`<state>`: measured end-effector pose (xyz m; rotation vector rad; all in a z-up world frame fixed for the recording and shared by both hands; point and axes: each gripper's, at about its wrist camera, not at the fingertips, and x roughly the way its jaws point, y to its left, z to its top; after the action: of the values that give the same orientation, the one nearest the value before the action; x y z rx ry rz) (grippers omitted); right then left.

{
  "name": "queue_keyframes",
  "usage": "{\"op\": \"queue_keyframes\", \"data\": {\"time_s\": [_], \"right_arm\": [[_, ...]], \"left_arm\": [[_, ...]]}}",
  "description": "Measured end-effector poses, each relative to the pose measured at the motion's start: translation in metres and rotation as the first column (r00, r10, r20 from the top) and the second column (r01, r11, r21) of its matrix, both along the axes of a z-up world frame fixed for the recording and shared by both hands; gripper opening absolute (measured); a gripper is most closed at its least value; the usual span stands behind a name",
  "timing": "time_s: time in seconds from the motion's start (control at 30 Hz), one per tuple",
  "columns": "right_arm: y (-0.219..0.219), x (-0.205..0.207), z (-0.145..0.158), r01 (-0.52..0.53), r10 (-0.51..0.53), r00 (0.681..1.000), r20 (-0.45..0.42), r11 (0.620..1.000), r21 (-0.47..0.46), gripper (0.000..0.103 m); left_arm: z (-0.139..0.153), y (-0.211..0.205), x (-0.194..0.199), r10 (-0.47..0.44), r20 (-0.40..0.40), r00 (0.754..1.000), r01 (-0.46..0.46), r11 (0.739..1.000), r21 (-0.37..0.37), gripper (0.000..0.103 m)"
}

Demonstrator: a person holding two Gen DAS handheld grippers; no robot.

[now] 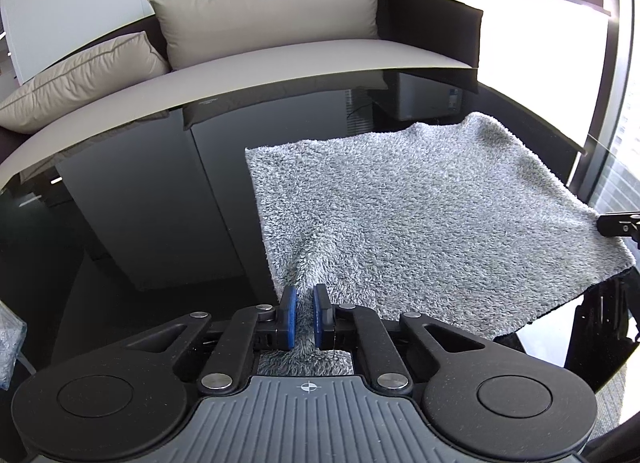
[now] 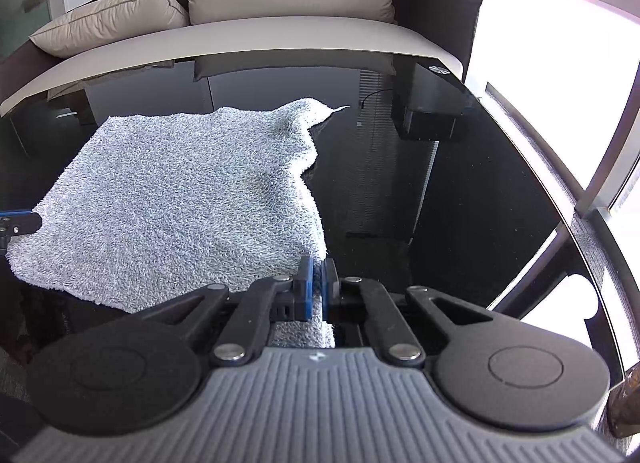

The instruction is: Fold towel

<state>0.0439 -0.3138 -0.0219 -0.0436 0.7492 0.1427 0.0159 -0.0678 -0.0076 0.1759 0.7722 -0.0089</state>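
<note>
My left gripper [image 1: 305, 317] and right gripper [image 2: 319, 289] each pinch a near corner of the towel [image 1: 420, 219] (first fold); next I'd carry both forward.

right gripper [image 2: 318, 289] pinches the grey towel's [image 2: 172, 199] near corner; towel spread on black table [image 2: 460, 203]

A mottled grey towel [image 1: 420, 215] lies on a glossy black table [image 1: 152, 223]; beige cushions [image 1: 268, 11] behind.
</note>
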Motion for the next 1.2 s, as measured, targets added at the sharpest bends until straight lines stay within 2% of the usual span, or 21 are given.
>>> {"op": "queue_keyframes", "data": {"time_s": [0.27,0.47,0.77,0.8,0.87,1.03,1.2], "right_arm": [[-0.004,-0.006,0.003,0.009,-0.009,1.0,-0.006,0.999,0.035,0.004],[0.01,-0.011,0.002,-0.065,0.065,0.998,0.018,0.998,-0.009,0.004],[0.006,-0.018,-0.001,-0.091,0.091,0.996,0.017,0.995,-0.031,0.008],[0.007,-0.018,-0.001,-0.093,0.094,0.995,0.021,0.995,-0.042,0.009],[0.007,-0.018,-0.002,-0.087,0.089,0.996,0.029,0.995,-0.056,0.022],[0.003,-0.016,-0.002,-0.07,0.072,0.996,0.042,0.996,-0.052,0.043],[-0.004,-0.017,0.004,-0.04,0.042,0.995,0.09,0.999,-0.025,0.044]], "left_arm": [[0.001,0.001,-0.005,0.017,0.005,1.0,-0.017,1.0,0.008,0.008],[0.002,0.007,-0.001,0.041,0.014,0.999,-0.041,0.999,0.019,0.009],[0.001,0.006,-0.01,0.057,0.019,0.998,-0.058,0.997,0.044,0.011],[0.001,0.006,-0.011,0.06,0.019,0.998,-0.06,0.997,0.044,0.011],[0.001,0.006,-0.011,0.063,0.019,0.998,-0.064,0.997,0.045,0.011],[0.002,0.008,-0.015,0.072,0.02,0.997,-0.073,0.996,0.045,0.011],[0.005,0.02,-0.021,0.105,0.026,0.994,-0.105,0.994,-0.026,0.016]]}}
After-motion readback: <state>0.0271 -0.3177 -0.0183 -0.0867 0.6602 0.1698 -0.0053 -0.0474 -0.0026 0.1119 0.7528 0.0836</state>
